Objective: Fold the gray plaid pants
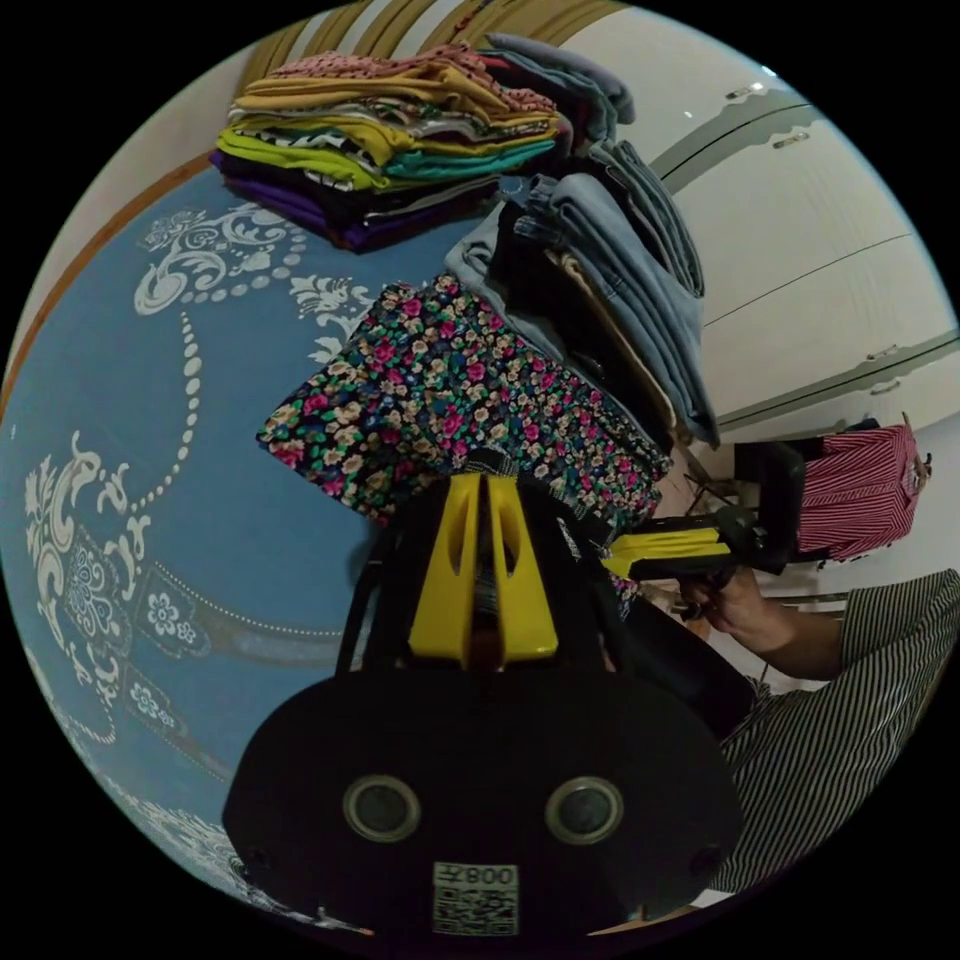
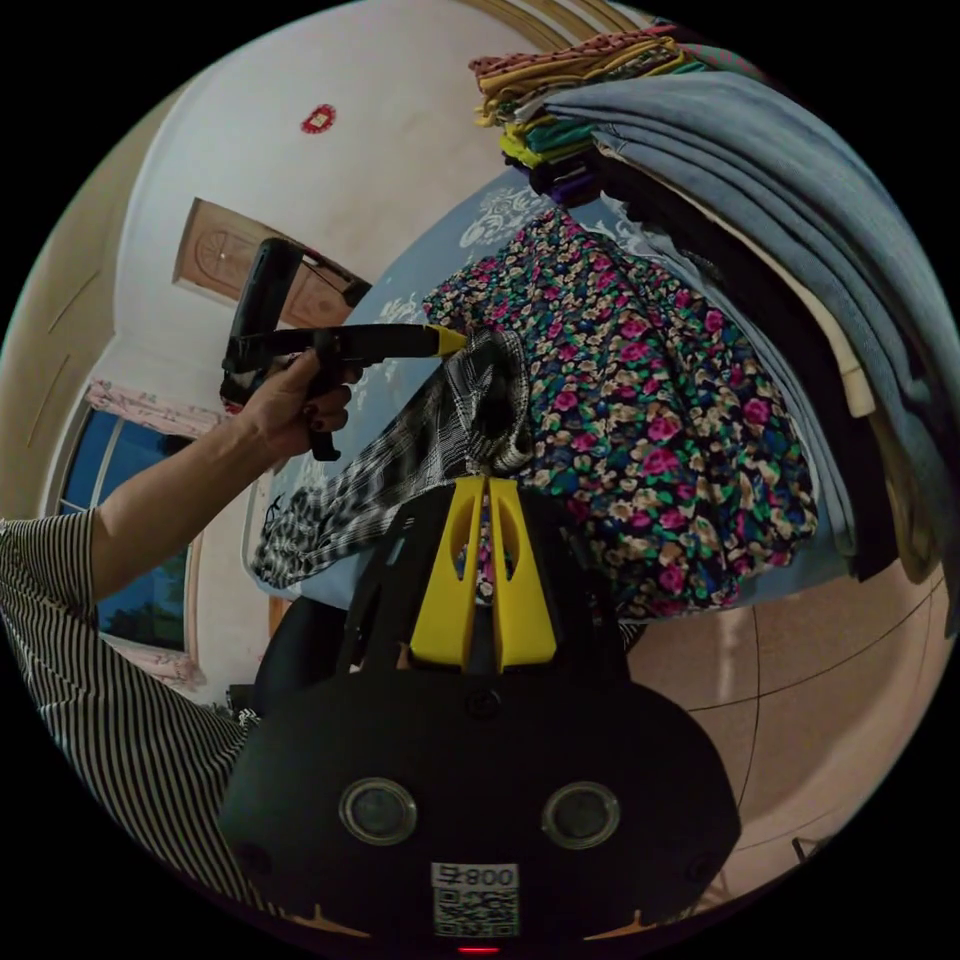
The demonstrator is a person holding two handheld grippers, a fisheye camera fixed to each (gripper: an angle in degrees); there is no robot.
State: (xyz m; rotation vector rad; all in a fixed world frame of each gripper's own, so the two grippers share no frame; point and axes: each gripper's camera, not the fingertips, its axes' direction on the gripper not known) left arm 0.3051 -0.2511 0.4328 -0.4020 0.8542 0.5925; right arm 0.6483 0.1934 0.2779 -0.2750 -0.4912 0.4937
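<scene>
Right gripper view is showing both tools, right tool (image 2: pixel 484 478) and left tool (image 2: pixel 455 341), pinching the gray plaid pants (image 2: pixel 400 460) at centre frame, hanging unfolded, folding barely starting.

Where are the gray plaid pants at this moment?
In the right gripper view, the gray plaid pants hang between the two grippers: the left gripper and right gripper each pinch an edge, beside the floral garment on the blue bed cover.
</scene>
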